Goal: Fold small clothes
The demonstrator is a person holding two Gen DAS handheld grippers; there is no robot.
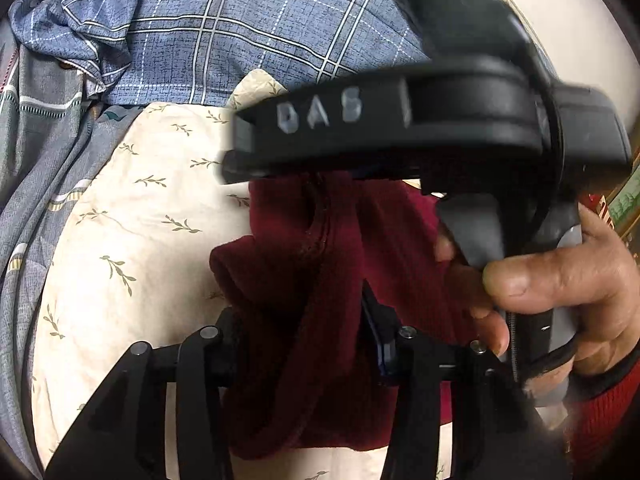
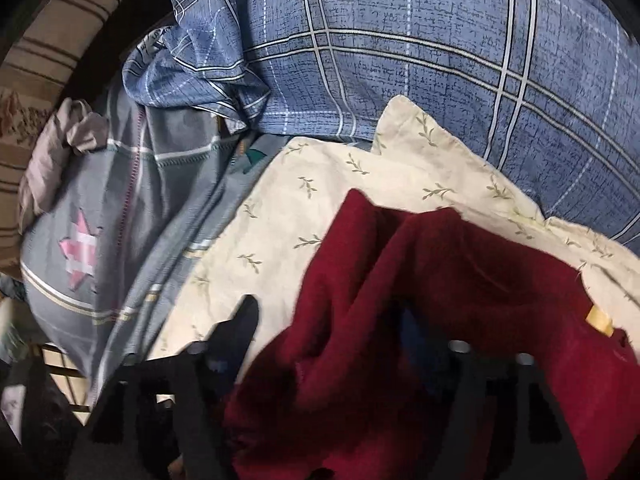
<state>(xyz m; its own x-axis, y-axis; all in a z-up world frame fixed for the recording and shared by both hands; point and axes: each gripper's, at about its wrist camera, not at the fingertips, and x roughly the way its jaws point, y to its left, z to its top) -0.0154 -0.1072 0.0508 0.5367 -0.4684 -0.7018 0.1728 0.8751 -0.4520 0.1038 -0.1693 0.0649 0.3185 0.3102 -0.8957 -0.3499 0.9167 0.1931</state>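
Left gripper low in frame, jaws clamped, right gripper crossing above it, right hand wrapped round its handle, thumb forward.

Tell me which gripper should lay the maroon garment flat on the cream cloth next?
Probably left. The left gripper has the maroon garment bunched between its fingers directly over the cream cloth; the right gripper crosses above it, its hold unclear.

A dark red knitted garment, bunched into deep vertical folds, hangs raised over the cream leaf-print sheet covering the bed.
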